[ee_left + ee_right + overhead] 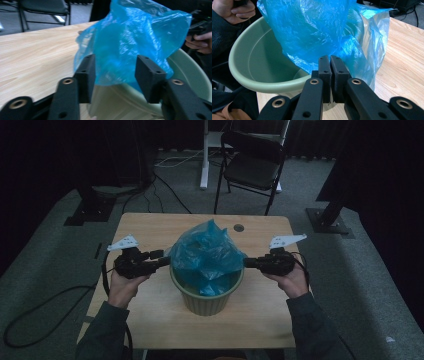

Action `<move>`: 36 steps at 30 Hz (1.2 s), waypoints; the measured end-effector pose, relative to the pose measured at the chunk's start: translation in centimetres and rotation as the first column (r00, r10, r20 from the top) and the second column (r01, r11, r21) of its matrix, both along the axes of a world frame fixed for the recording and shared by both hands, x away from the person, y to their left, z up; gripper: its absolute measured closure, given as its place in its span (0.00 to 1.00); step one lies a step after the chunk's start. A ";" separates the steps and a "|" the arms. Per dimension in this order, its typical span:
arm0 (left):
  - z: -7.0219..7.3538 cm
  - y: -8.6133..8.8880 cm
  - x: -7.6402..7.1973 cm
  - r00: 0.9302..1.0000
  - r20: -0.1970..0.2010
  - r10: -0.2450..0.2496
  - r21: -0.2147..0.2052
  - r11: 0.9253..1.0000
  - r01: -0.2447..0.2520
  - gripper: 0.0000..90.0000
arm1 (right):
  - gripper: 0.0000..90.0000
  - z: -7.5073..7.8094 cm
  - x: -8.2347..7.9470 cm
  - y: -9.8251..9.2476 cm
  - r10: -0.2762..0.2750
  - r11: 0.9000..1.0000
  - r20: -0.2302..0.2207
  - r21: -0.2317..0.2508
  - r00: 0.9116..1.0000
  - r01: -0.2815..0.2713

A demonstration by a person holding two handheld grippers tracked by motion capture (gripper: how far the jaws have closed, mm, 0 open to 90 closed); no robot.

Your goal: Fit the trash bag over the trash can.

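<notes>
I see the table [150,227] with the green bin [207,301] standing mid-table, between my two hands. The blue bag [207,252] sits in the bin's mouth, bunched up and rising above the rim. My right gripper [247,262] is at the bin's right side, jaws pressed together; in its own view the tips [330,66] meet at the bag's lower edge, pinching the film. My left gripper [164,258] is at the bin's left side, jaws spread, with the bag [130,45] hanging between and beyond them, not gripped.
</notes>
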State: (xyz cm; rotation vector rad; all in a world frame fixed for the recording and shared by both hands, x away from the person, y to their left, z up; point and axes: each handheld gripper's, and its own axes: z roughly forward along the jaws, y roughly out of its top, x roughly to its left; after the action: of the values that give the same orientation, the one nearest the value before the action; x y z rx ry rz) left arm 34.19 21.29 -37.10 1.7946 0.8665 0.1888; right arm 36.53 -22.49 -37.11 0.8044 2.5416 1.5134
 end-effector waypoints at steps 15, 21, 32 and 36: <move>-1.0 -0.1 -1.3 0.999 -0.031 0.018 0.053 0.998 -0.016 0.99 | 0.98 -0.2 -1.0 -0.1 0.037 0.999 -0.010 0.001 0.999 -0.037; -2.2 0.0 -3.1 0.999 -0.051 0.005 0.049 0.999 -0.003 1.00 | 0.99 -0.5 -1.5 -0.1 0.058 0.998 -0.020 -0.008 0.998 -0.058; -3.2 -1.0 -4.4 0.998 -0.067 -0.019 0.070 0.997 0.024 0.99 | 0.99 -1.7 -2.7 -0.3 0.130 0.991 -0.066 -0.029 0.989 -0.132; -3.4 -1.6 -3.9 0.998 -0.068 -0.014 0.086 0.996 0.020 1.00 | 0.99 -1.8 -2.6 -0.1 0.123 0.992 -0.064 -0.031 0.990 -0.125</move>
State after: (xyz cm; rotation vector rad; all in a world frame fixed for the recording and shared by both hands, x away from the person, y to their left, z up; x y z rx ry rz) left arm 30.33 19.66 -40.50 1.8980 0.9021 0.1577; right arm 33.96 -22.61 -38.86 0.7123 2.7019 1.4959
